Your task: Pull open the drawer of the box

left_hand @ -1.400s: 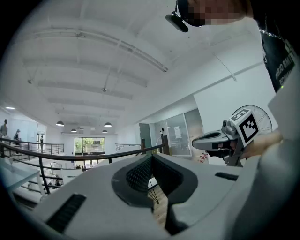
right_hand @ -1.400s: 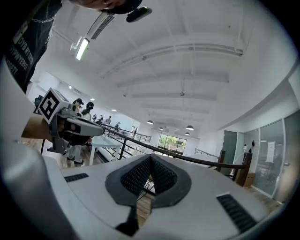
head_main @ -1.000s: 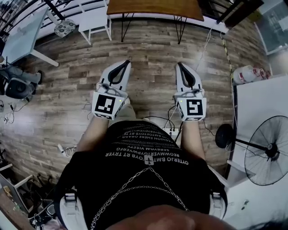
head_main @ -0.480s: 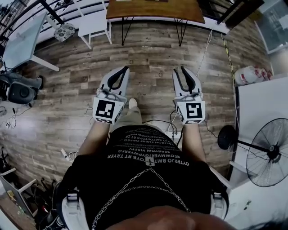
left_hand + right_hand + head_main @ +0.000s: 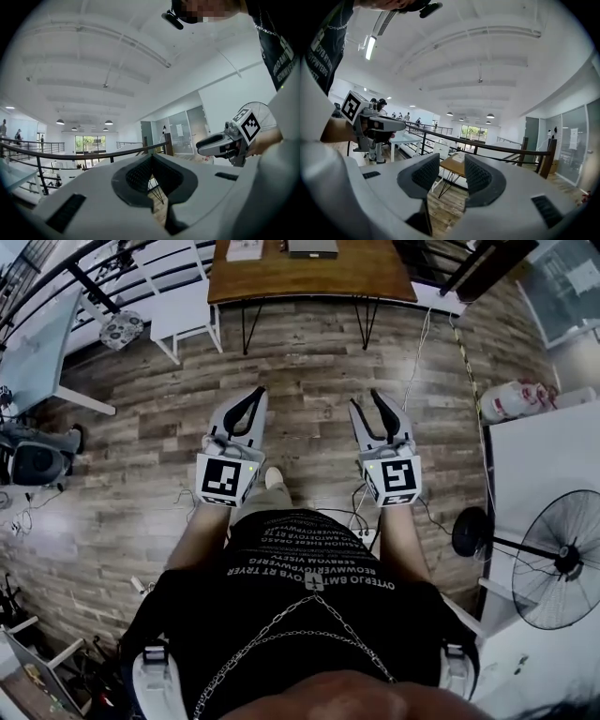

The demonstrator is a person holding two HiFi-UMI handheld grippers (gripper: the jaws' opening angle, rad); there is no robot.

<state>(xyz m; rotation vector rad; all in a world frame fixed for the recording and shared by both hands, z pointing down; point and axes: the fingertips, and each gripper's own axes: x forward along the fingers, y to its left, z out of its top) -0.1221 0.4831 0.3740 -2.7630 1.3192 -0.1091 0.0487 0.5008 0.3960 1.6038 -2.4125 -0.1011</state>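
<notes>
In the head view both grippers are held out level over the wooden floor, pointing at a brown wooden table [image 5: 309,277] ahead. A flat dark thing [image 5: 312,247] and a white thing [image 5: 246,249] lie on the table; I cannot make out a drawer. My left gripper [image 5: 259,391] is shut with nothing in it; its tips meet in the left gripper view [image 5: 152,156]. My right gripper [image 5: 365,397] is open and empty, its jaws having just been opening. In the right gripper view the table [image 5: 449,167] shows through the gap between the right gripper's [image 5: 452,156] pads.
A white chair [image 5: 187,296] stands left of the table, and a glass-topped table [image 5: 37,324] is further left. A standing fan [image 5: 558,559] and a white counter [image 5: 544,456] are at the right. Cables and a power strip [image 5: 361,521] lie on the floor by my feet.
Both grippers and the person have moved forward toward the wooden table, which now shows more. The right jaws went from shut to open. The left jaws stayed shut.
</notes>
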